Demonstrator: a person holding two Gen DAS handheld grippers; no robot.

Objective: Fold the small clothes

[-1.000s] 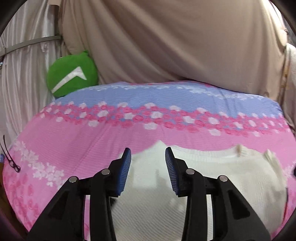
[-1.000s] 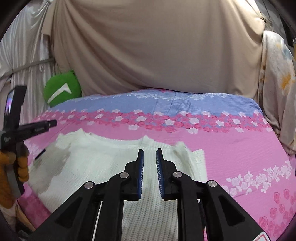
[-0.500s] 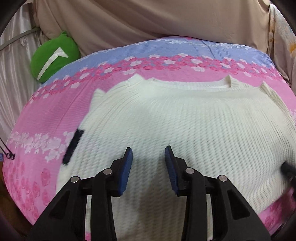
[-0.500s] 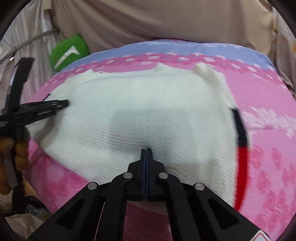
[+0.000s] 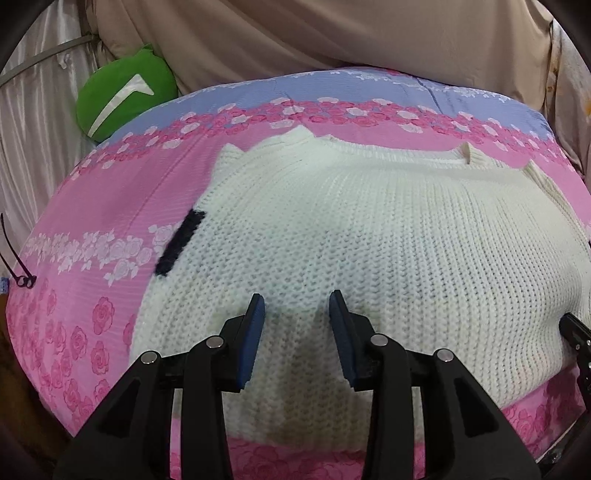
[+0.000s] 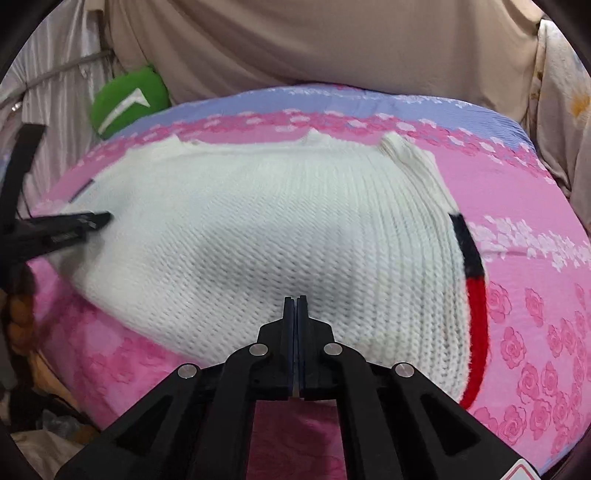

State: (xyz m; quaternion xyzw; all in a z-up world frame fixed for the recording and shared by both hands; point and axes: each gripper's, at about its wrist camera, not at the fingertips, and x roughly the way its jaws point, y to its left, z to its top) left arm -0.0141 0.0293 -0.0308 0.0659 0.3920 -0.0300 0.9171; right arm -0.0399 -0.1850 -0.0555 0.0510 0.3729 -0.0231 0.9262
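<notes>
A white knitted sweater (image 5: 369, 229) (image 6: 258, 229) lies spread flat on a bed with a pink floral sheet (image 5: 92, 206). It has a black strip (image 5: 179, 242) at its left edge and black and red trim (image 6: 474, 295) at its right edge. My left gripper (image 5: 297, 306) hovers low over the sweater's lower left part. Its jaws stand apart and the knit lies flat and unpinched between them. My right gripper (image 6: 296, 300) is over the lower right part near the hem, jaws pressed together with no cloth seen between them. Each gripper shows at the edge of the other's view (image 6: 92, 221) (image 5: 576, 332).
A green cushion (image 5: 125, 92) (image 6: 127, 99) sits at the bed's back left corner. Beige drapes (image 5: 332, 33) hang behind the bed, and a flowered cloth (image 6: 561, 92) hangs at the right. The bed's near edge drops off just below the sweater's hem. A gloved hand (image 6: 18, 314) holds the left gripper.
Both grippers have come down and tipped toward the sweater, which now fills most of each view. The right jaws have closed. The left jaws keep the same gap.
</notes>
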